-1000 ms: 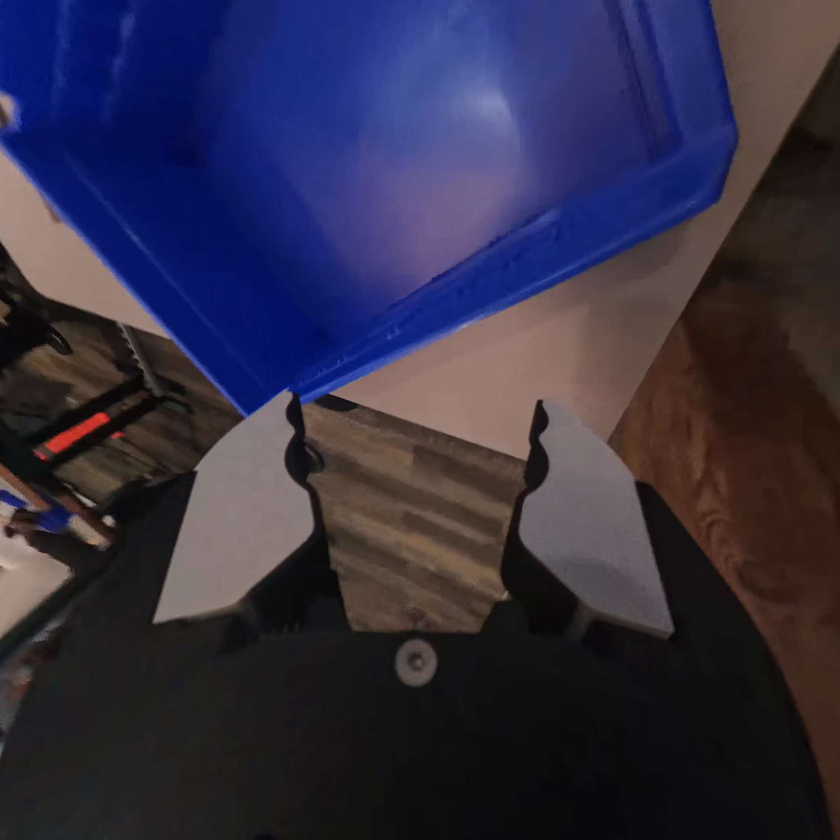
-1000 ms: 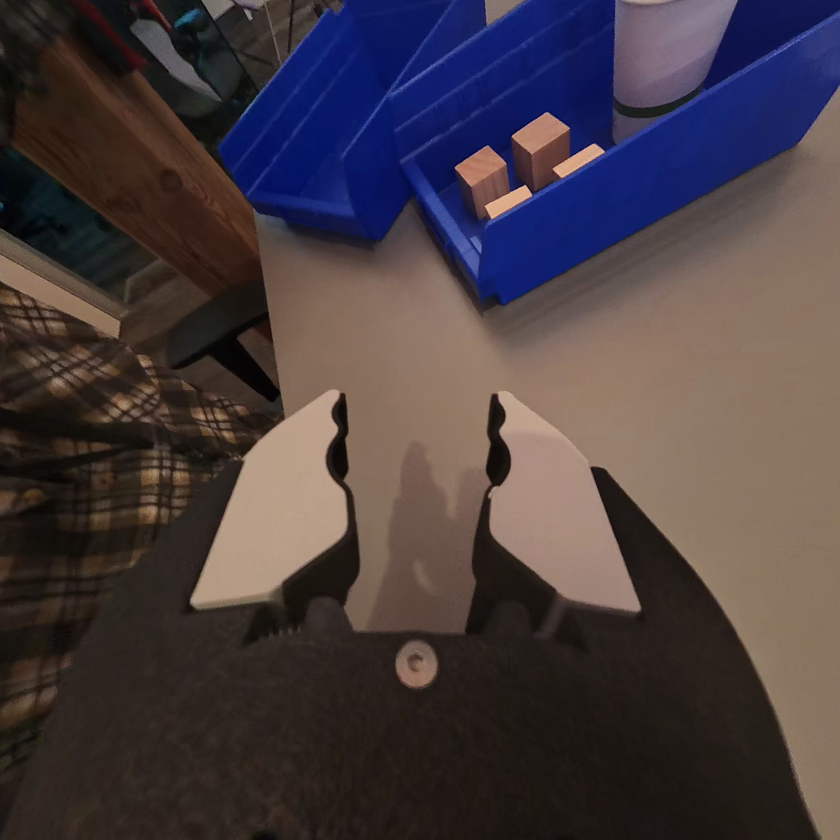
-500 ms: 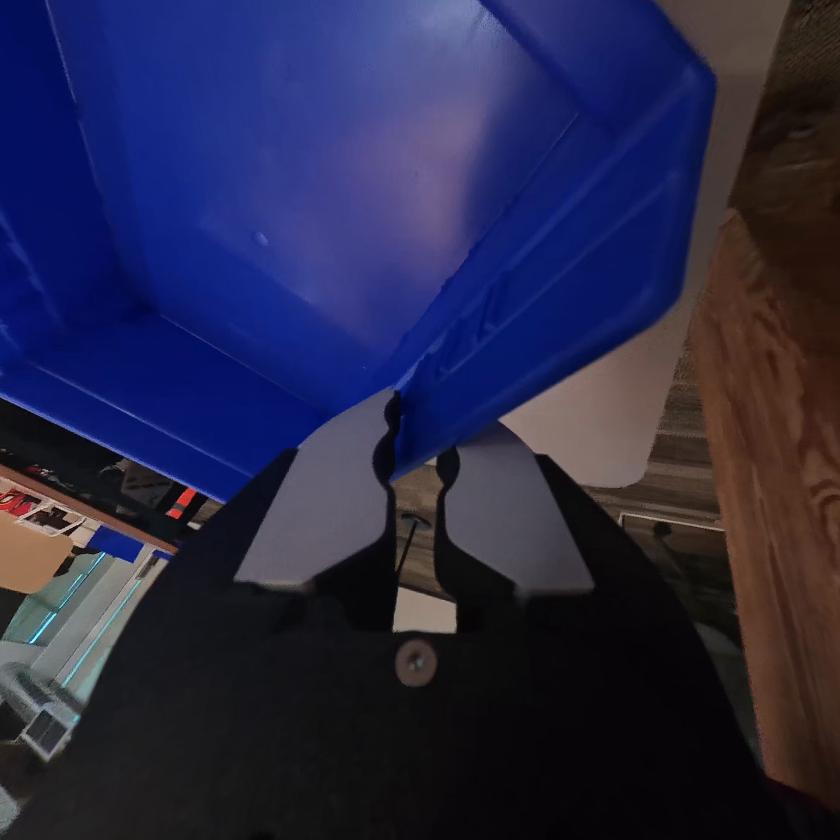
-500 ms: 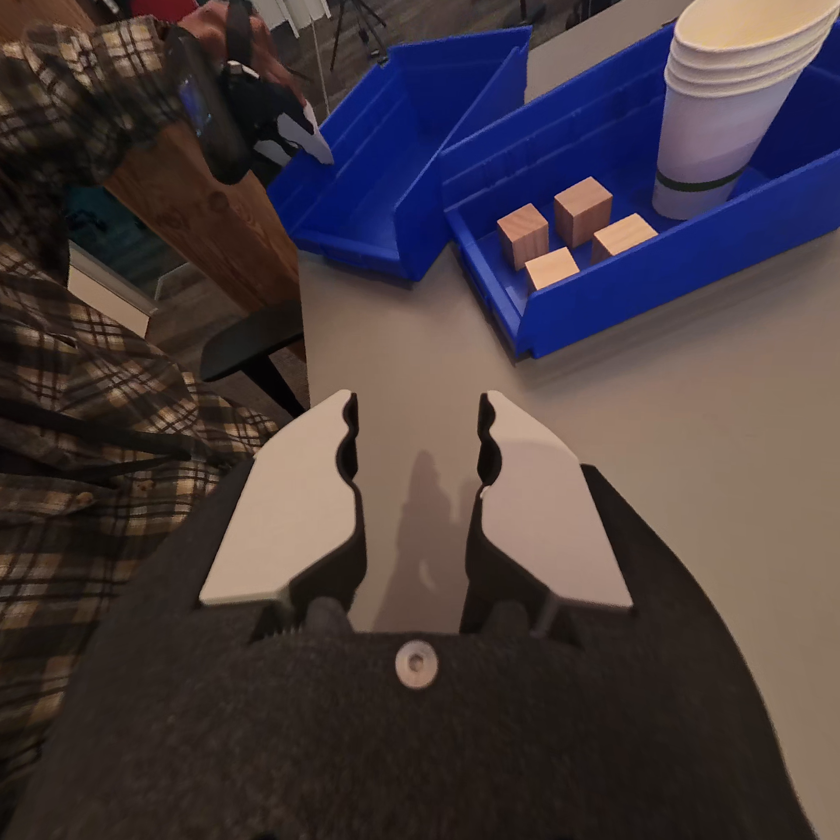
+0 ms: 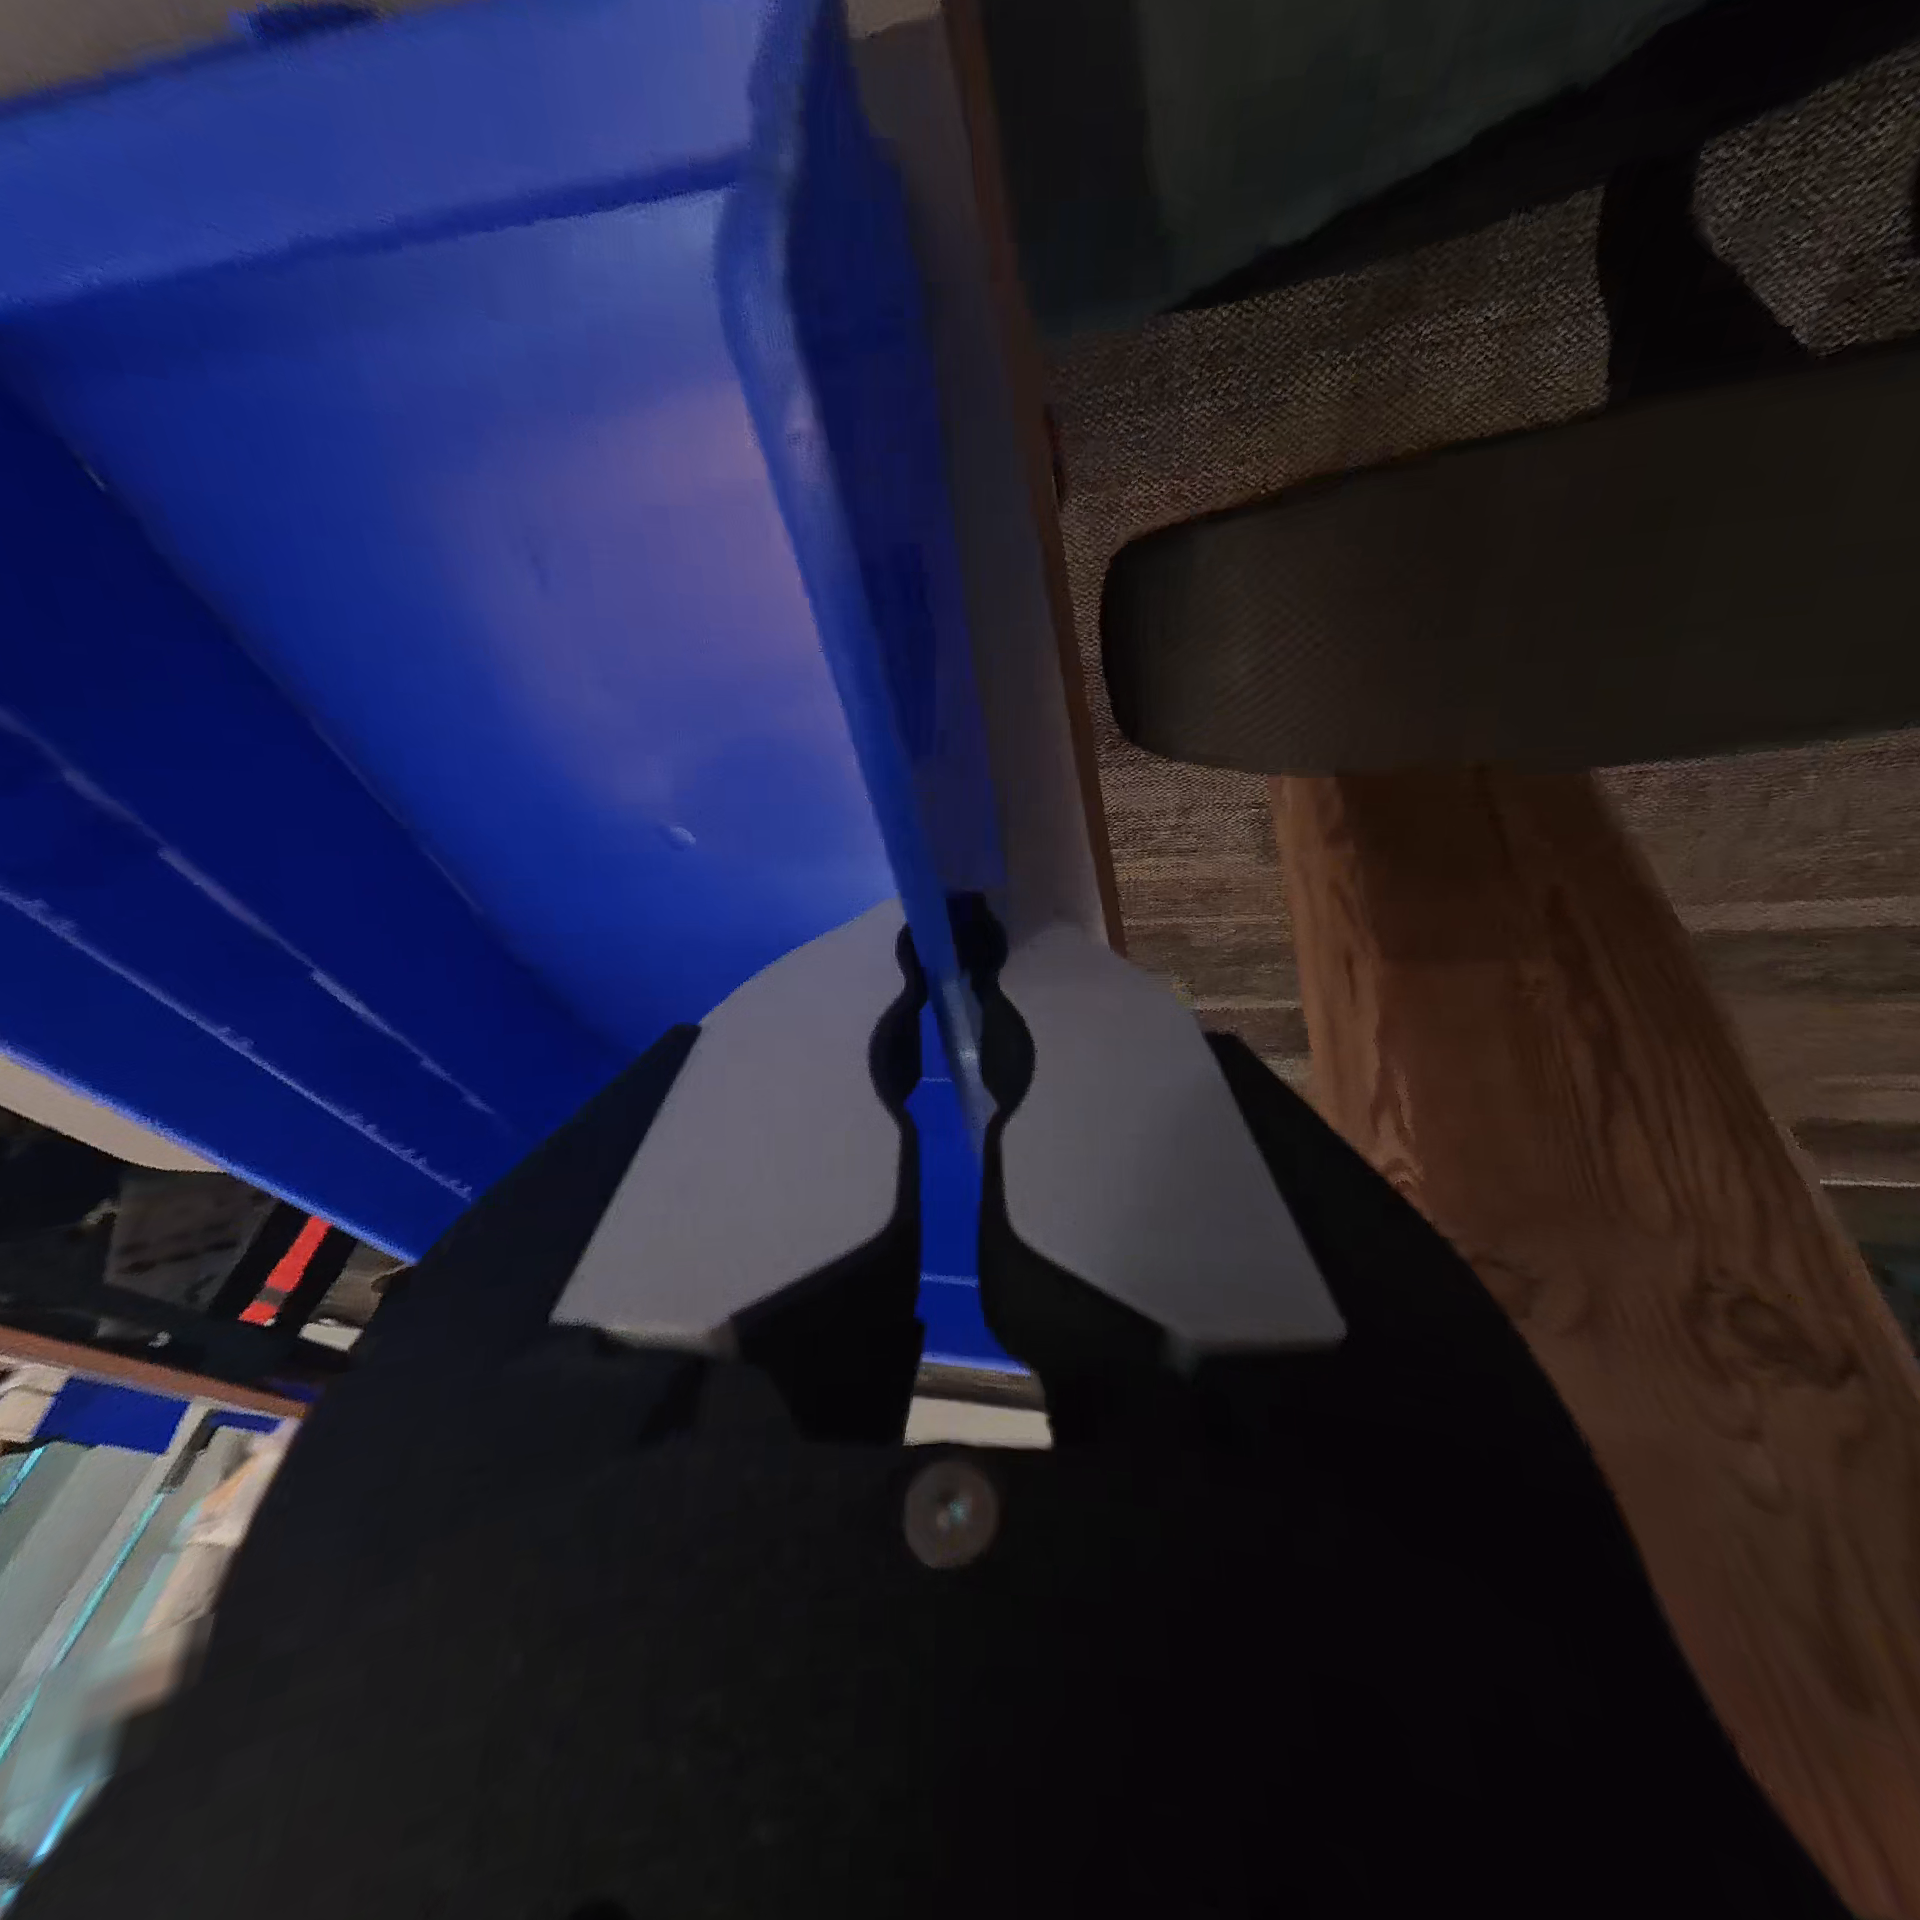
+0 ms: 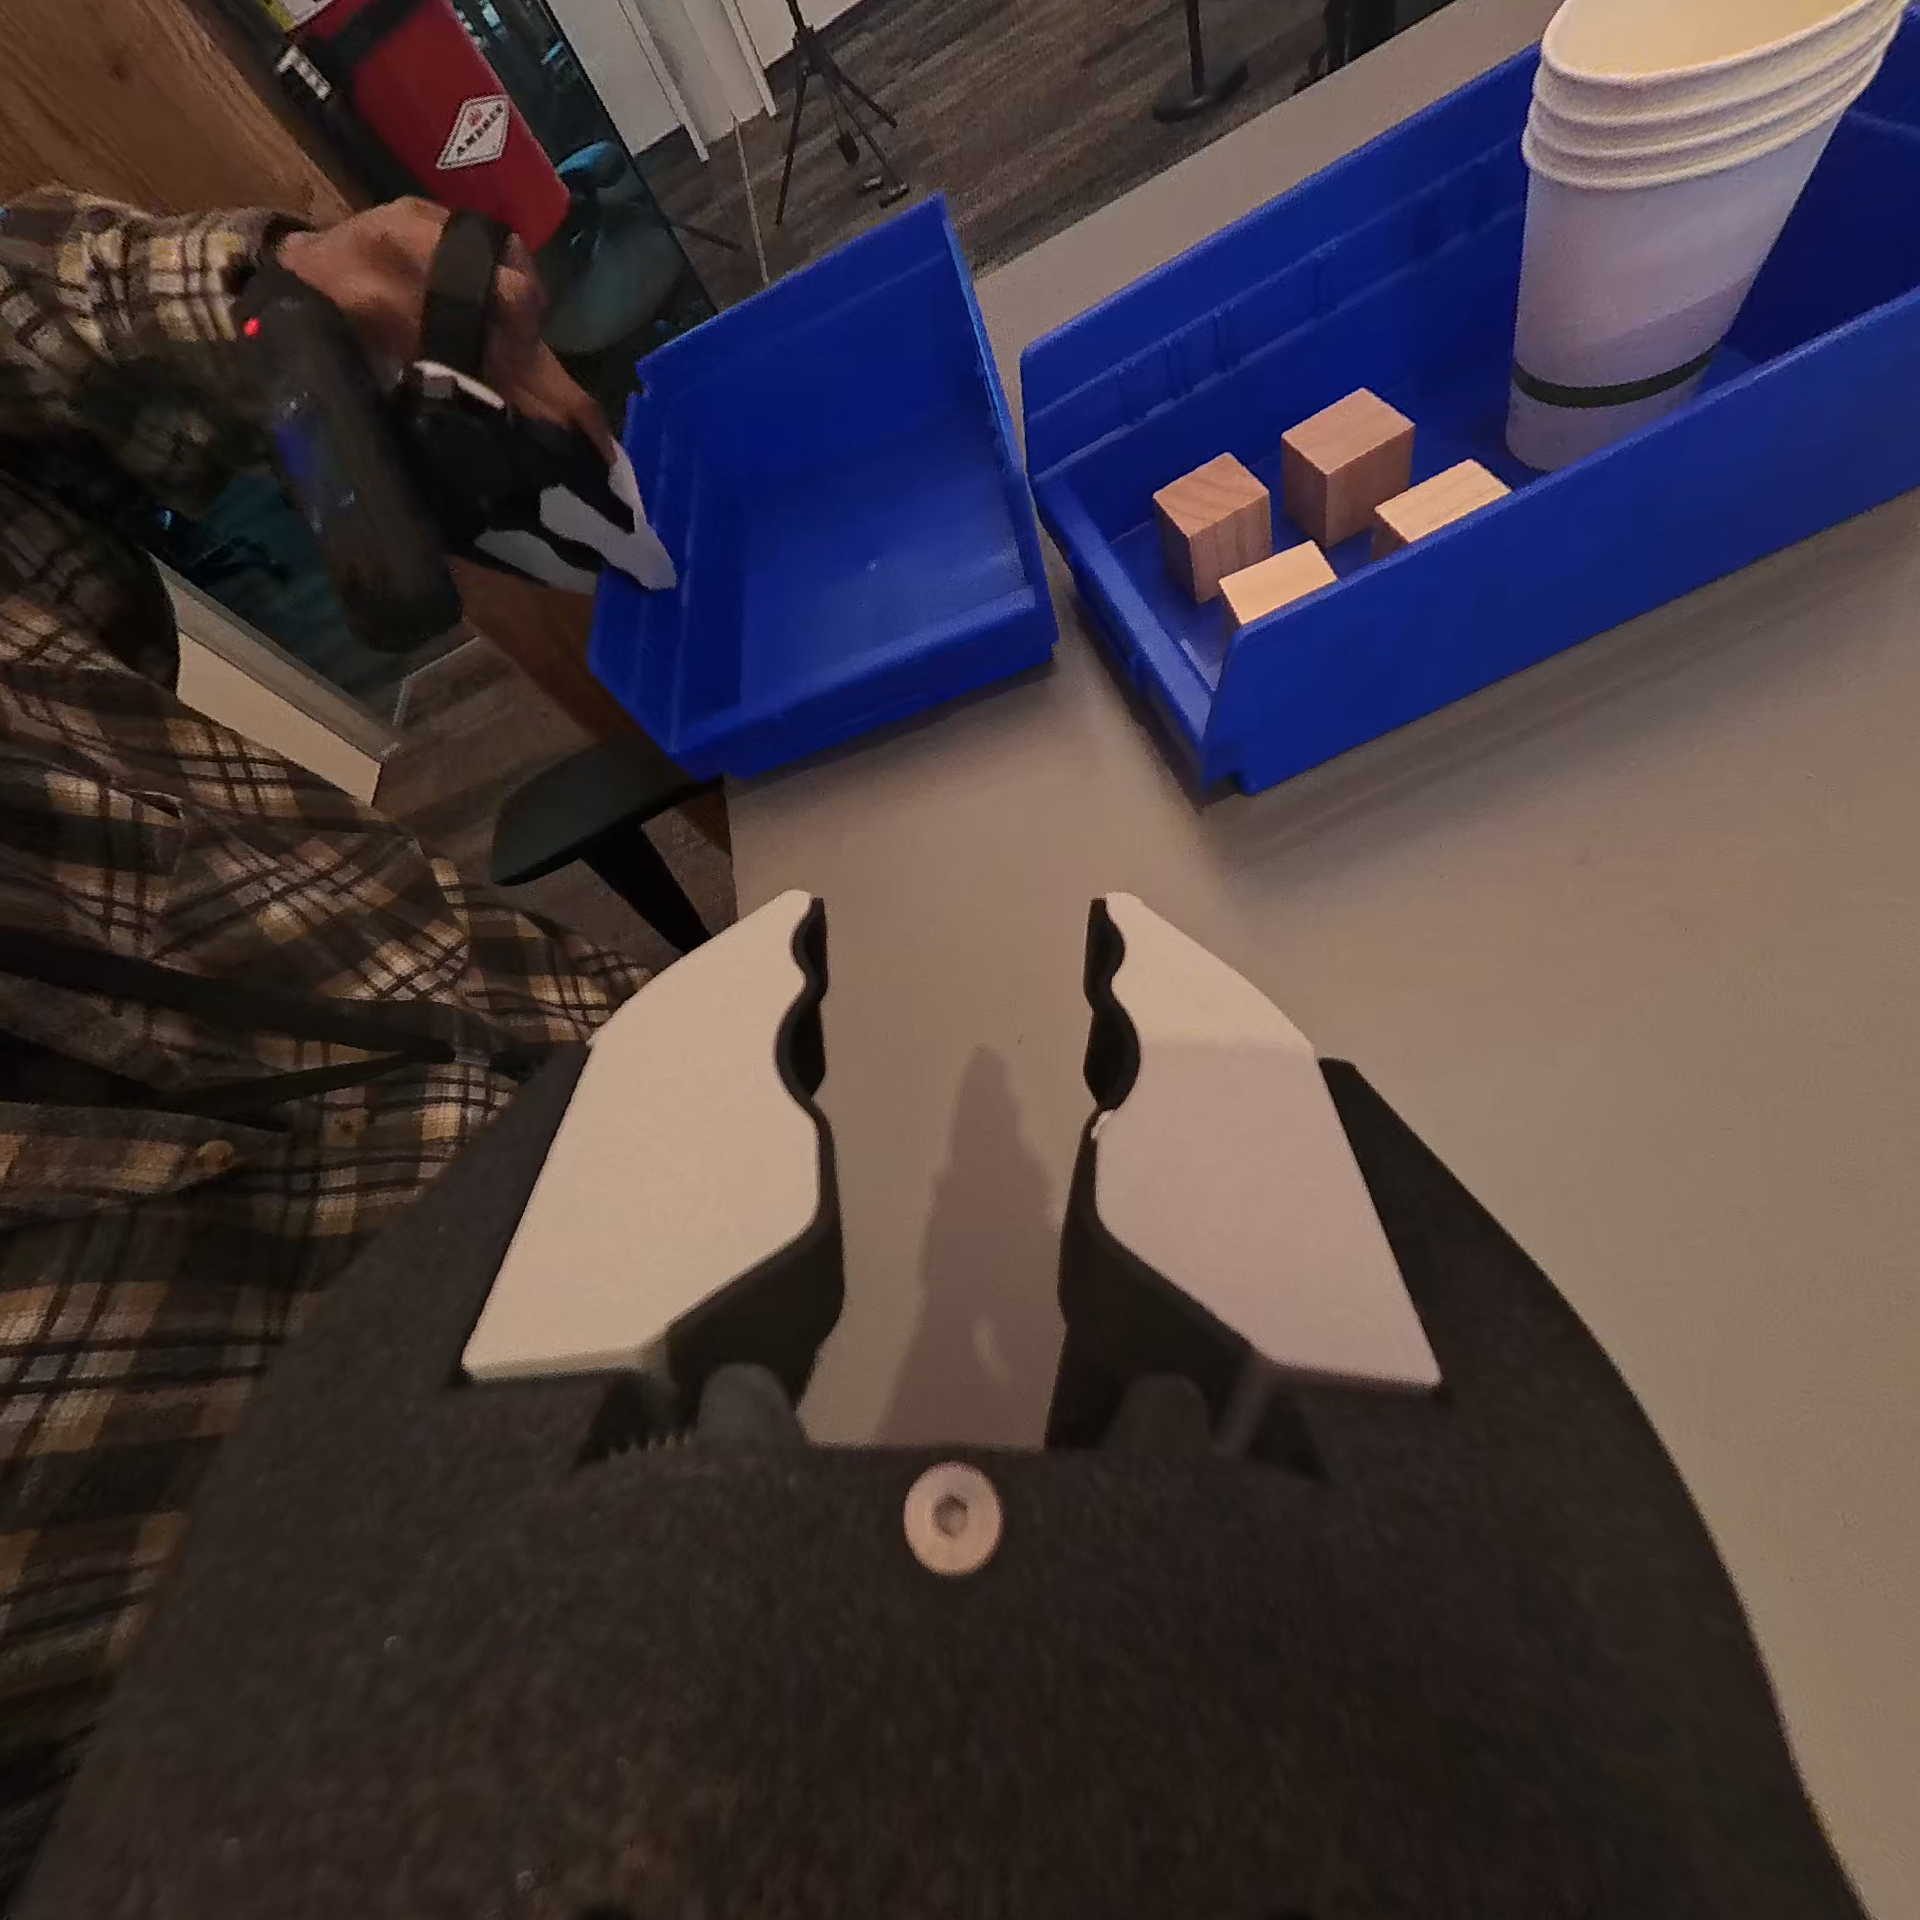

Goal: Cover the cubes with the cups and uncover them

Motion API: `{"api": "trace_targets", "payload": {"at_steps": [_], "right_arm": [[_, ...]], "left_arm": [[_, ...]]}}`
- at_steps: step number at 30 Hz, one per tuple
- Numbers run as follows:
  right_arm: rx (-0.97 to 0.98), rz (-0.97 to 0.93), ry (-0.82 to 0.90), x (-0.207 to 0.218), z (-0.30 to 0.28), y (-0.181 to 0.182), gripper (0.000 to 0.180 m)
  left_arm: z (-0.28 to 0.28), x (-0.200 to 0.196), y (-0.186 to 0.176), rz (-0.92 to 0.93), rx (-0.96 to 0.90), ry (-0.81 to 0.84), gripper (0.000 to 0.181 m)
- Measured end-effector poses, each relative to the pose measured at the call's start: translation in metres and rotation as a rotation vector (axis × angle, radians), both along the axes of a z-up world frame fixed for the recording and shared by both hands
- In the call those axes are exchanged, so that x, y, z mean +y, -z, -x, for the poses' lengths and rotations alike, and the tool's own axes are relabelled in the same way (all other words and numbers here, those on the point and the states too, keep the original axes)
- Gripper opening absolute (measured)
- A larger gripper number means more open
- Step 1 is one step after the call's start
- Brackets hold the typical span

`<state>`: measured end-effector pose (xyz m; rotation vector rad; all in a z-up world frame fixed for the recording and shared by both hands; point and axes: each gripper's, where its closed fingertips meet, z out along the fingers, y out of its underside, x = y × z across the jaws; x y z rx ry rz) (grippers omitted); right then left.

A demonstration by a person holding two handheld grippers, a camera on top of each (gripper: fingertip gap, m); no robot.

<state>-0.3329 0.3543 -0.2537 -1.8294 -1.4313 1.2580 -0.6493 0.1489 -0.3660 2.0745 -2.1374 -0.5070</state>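
**Left gripper holds the empty bin wall; cubes and cups wait in the other bin**

While the right gripper [image 6: 956, 997] hangs over the bare grey table [image 6: 1455, 1039] with its jaws partly open and nothing between them, the left gripper [image 5: 954, 1023] has its jaws nearly closed on the thin side wall of the empty blue bin [image 5: 468, 623]. In the right wrist view the same left gripper [image 6: 634, 530] sits at the outer wall of this bin [image 6: 852, 540], near the table corner.

The task's things are not yet touched. Four wooden cubes [image 6: 1330, 499] lie in the front part of the second blue bin [image 6: 1455, 644], which stands just beside the empty one. The stack of paper cups [image 6: 1662, 239] leans in the same bin, behind the cubes.

I judge that this is a preparing step: the empty bin is gripped, maybe to shift it or to hold it steady, and no cube is covered. The next move probably calls for letting go of the wall, and for one gripper to take a cube out, or to separate one cup from the stack.

The bins are hard, glossy plastic with thin walls and a low front lip. The cubes are matte wood with sharp edges and visible grain, some lighter, some darker. The cups are white, tapered and thin-walled, with a dark band near the bottom; they are nested tightly, so I expect that pulling only one may lift the others too.
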Motion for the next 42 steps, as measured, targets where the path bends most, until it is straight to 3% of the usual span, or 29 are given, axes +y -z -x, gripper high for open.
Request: {"api": "trace_targets", "payload": {"at_steps": [1,9,21,30,34,36,42], "right_arm": [[0.005,0.002,0.002,-0.001,-0.002,0.0,0.047],[0.014,0.005,0.016,-0.009,-0.021,-0.003,0.045],[-0.016,-0.045,0.063,-0.017,-0.063,-0.019,0.044],[-0.146,-0.133,0.202,0.022,-0.122,-0.026,0.054],[-0.317,-0.185,0.134,0.039,-0.117,-0.007,0.058],[-0.437,-0.24,0.054,0.048,-0.104,0.007,0.057],[-0.812,-0.448,-0.203,0.076,-0.047,0.059,0.061]], "left_arm": [[-0.009,0.001,0.0,0.0,0.002,0.006,0.005],[-0.09,0.012,0.0,-0.001,-0.012,0.086,0.005],[-0.274,0.052,0.0,-0.059,-0.165,0.016,0.006],[-0.391,0.093,0.0,-0.139,-0.337,-0.025,0.006],[-0.4,0.096,-0.024,-0.197,-0.53,-0.048,0.021],[-0.384,0.089,-0.041,-0.183,-0.647,-0.122,0.041],[-0.26,0.065,-0.088,-0.061,-1.052,-0.543,0.06]]}}
